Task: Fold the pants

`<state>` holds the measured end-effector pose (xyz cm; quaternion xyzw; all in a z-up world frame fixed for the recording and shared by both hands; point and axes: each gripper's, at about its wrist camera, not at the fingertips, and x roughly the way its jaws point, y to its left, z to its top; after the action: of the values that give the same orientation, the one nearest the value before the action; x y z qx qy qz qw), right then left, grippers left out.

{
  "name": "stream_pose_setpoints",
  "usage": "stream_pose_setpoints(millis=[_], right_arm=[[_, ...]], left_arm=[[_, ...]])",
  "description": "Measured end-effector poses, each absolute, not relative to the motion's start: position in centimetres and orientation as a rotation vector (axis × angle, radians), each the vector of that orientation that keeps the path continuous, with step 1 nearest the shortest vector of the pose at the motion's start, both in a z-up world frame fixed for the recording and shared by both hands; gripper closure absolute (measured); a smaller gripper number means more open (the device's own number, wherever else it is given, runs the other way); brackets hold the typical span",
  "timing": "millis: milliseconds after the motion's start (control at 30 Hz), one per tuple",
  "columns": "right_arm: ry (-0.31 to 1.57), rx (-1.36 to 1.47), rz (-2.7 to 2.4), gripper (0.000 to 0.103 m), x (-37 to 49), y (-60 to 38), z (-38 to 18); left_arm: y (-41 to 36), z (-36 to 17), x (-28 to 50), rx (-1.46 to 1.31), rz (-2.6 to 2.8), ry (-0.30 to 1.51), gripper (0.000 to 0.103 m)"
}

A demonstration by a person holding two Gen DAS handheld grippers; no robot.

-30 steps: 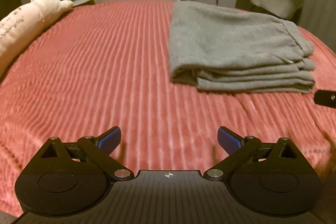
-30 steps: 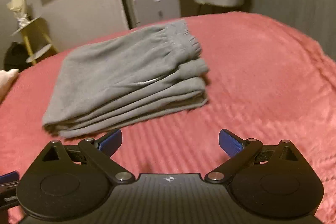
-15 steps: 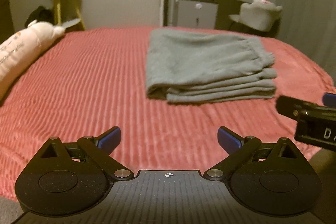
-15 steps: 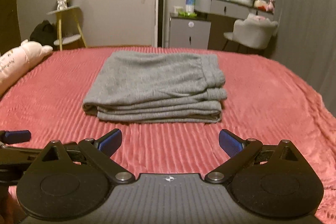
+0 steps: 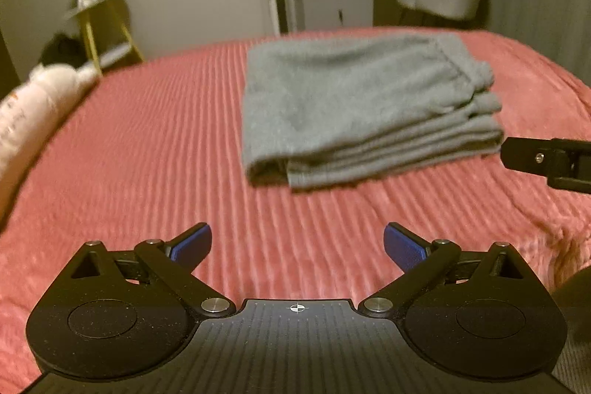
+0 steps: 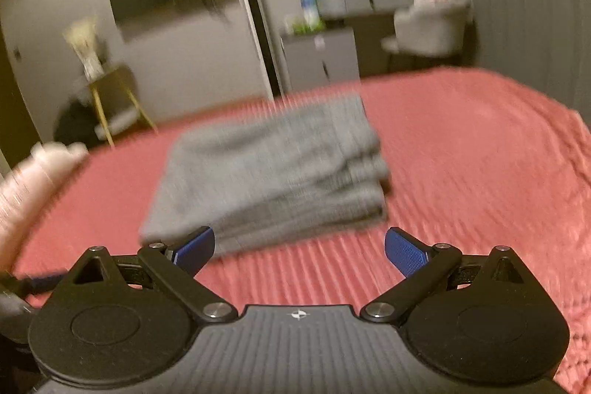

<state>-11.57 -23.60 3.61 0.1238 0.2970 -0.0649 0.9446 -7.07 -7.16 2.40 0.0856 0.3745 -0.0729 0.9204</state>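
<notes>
Lying folded on the red ribbed bedspread (image 5: 147, 150), the grey fleece pants (image 5: 354, 98) form a compact rectangular stack of several layers, right of centre in the left wrist view and at mid-frame in the right wrist view (image 6: 269, 172). Layer edges face the cameras; the gathered waistband or cuff end sits at the right side of the stack. Right view is motion-blurred, so fine detail of the edges cannot be read there.

Left hand-held gripper (image 5: 297, 244): released, blue pads spread wide, nothing between them, over bare bedspread in the lower part of the frame and well apart from the stack. Right hand-held gripper (image 6: 300, 248): likewise released and empty; its left pad overlaps the stack's near corner in the frame, but contact cannot be confirmed. Part of the right tool also shows at the right edge of the left view (image 5: 546, 159), just beside the stack's end.

Judgement: folding appears complete. No leg or loose panel trails out. Remaining, at most: squaring the slightly staggered layer edges at the right end. A pink plush pillow (image 5: 26, 120) lies at the left edge, clear of the work.
</notes>
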Motion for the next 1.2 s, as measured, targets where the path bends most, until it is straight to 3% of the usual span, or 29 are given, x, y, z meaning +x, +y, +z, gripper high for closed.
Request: stream_pose_setpoints(millis=[200,400,733,1200], right_arm=[[0.708,0.121,-0.118,0.004,-8.0,-21.9,2.6],[0.654,-0.016,-0.188,0.004,-5.6,-21.3,2.2],[0.726,0.076,-0.19,0.004,-3.4,-22.7,0.0],[0.762,0.091,-0.215,0.004,-2.8,-23.0,-0.8]], left_arm=[[-7.4,2.2,-4.1,0.201,-0.126,0.788,0.001],[-8.5,1.9,-1.1,0.253,-0.146,0.78,0.001],[-7.8,-1.1,0.1,0.208,-0.138,0.783,0.001],[-6.7,-1.5,0.7,0.156,-0.156,0.774,0.001]])
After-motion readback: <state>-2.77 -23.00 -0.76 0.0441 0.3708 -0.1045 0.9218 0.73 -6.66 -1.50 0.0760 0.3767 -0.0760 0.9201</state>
